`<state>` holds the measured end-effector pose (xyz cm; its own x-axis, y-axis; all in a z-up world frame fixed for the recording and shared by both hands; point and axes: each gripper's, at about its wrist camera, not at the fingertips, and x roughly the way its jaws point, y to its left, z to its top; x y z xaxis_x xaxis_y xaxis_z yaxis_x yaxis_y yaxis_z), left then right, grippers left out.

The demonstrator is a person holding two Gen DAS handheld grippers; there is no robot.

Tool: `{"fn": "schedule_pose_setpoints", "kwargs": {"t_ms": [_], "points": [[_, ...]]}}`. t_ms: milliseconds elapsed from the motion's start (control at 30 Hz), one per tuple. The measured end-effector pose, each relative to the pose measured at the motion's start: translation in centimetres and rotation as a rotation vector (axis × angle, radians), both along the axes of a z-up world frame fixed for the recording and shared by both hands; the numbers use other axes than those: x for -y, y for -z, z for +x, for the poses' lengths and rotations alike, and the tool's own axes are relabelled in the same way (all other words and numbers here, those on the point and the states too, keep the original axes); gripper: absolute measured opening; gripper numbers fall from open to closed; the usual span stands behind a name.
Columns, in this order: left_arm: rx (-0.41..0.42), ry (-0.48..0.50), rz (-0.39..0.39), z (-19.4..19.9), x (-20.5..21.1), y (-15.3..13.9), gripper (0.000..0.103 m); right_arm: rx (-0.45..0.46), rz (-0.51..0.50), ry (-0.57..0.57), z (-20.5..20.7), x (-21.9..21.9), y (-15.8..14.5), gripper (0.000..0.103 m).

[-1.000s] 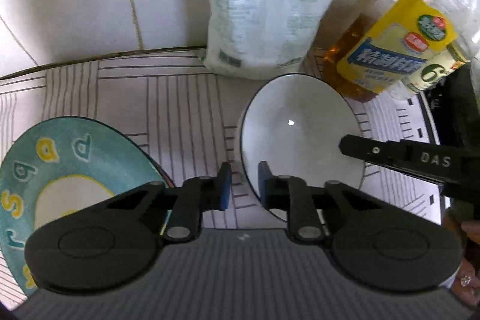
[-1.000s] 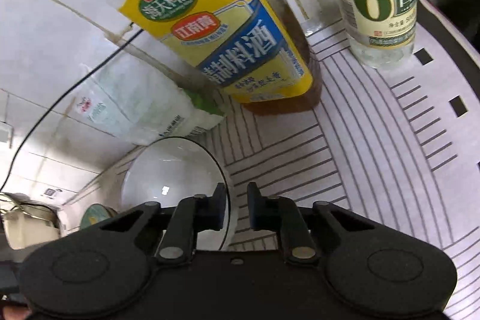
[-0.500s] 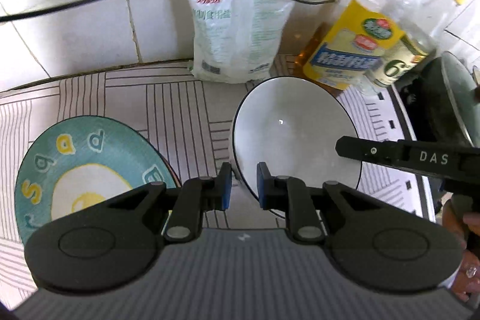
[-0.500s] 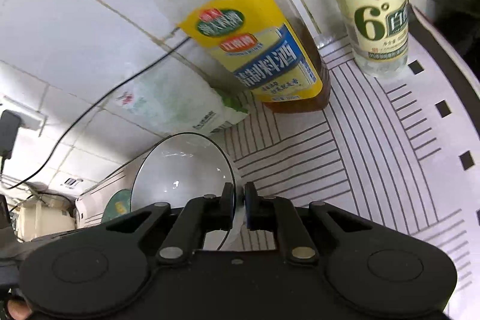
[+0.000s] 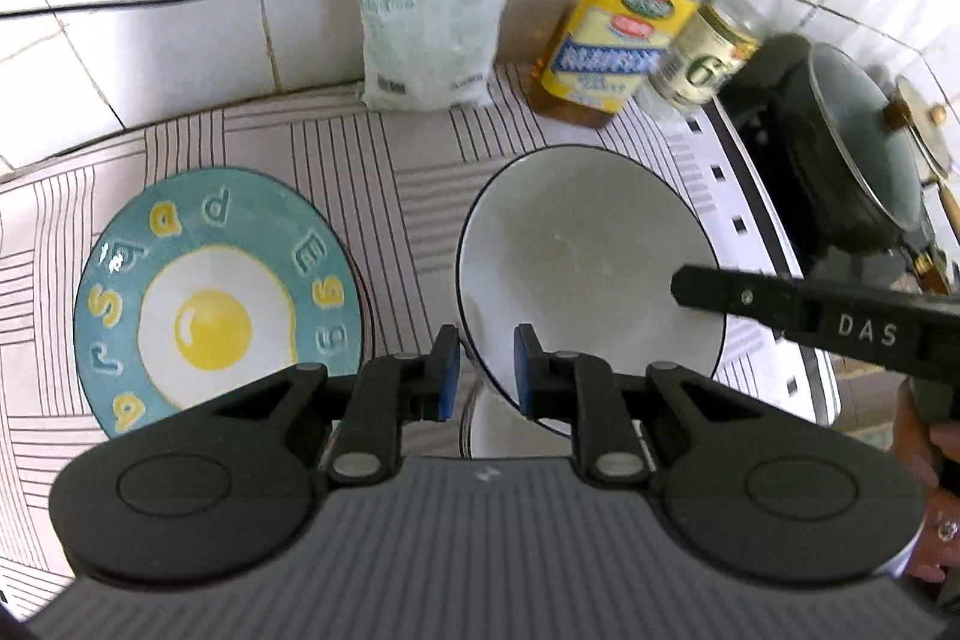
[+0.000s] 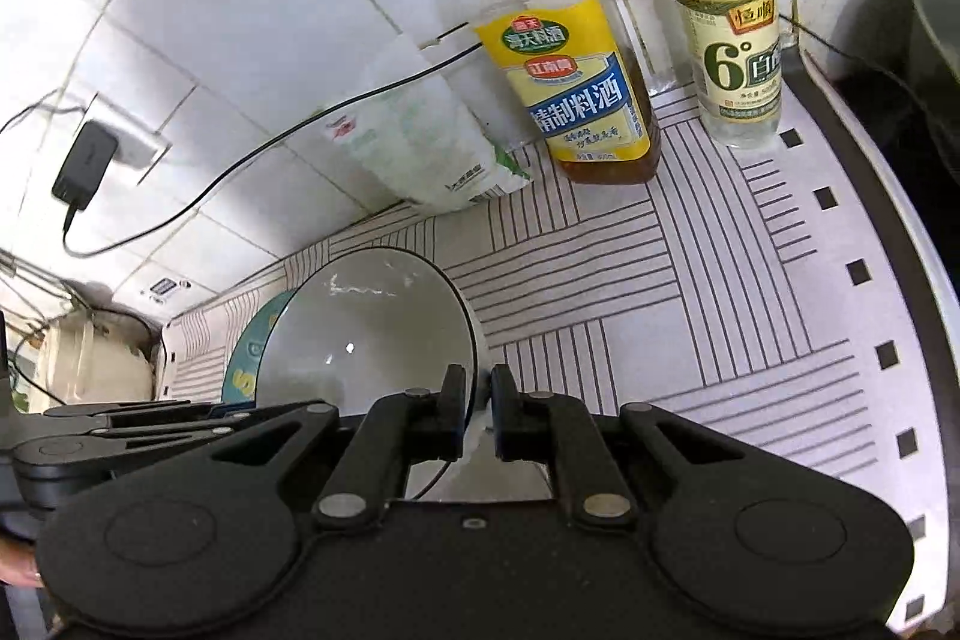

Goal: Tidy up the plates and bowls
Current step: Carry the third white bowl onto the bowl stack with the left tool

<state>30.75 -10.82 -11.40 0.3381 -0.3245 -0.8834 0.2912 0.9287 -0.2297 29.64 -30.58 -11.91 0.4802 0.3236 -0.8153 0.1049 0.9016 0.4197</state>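
Now right gripper (image 6: 477, 403) pinching white bowl (image 5: 585, 274) rim, bowl lifted centre frame, likely for stacking. Left gripper (image 5: 485, 370) spread around near rim, steadying perhaps. Egg plate (image 5: 216, 292) left, flat.

The left gripper (image 5: 485, 364) is held with its blue-padded fingers (image 5: 447, 370) parted, a clear gap between them. The right gripper (image 6: 477, 403) is closed tight on the thin rim of the white black-edged bowl (image 6: 372, 340), which is lifted and tilted.
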Motion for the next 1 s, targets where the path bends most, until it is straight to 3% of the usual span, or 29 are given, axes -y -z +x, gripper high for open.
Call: {"fn": "schedule_pose_setpoints", "kwargs": {"t_ms": [133, 367, 667, 833, 900, 1000], "points": [[-0.003, 0.019, 0.028, -1.6, 0.1, 0.3, 0.016, 0.01, -0.035, -0.028, -1.4, -0.8, -0.5, 0.012], [-0.048, 0.037, 0.004, -3.5, 0.1, 1.2, 0.016, 0.033, -0.078, -0.024, -3.4, -1.2, -1.0, 0.012], [-0.09, 0.059, 0.059, -4.5, 0.6, 2.4, 0.017, 0.008, -0.141, -0.03, -5.6, -2.3, 0.9, 0.011], [-0.079, 0.068, 0.113, -4.6, 1.2, 3.3, 0.017, 0.037, -0.283, -0.068, -5.9, -4.8, 1.0, 0.011], [-0.096, 0.064, 0.1, -4.4, 1.2, 3.6, 0.017, 0.047, -0.334, -0.089, -5.8, -5.4, 1.2, 0.011], [-0.097, 0.053, 0.097, -4.4, 1.2, 3.6, 0.019, 0.038, -0.335, -0.092, -5.6, -5.0, 1.8, 0.011]]}}
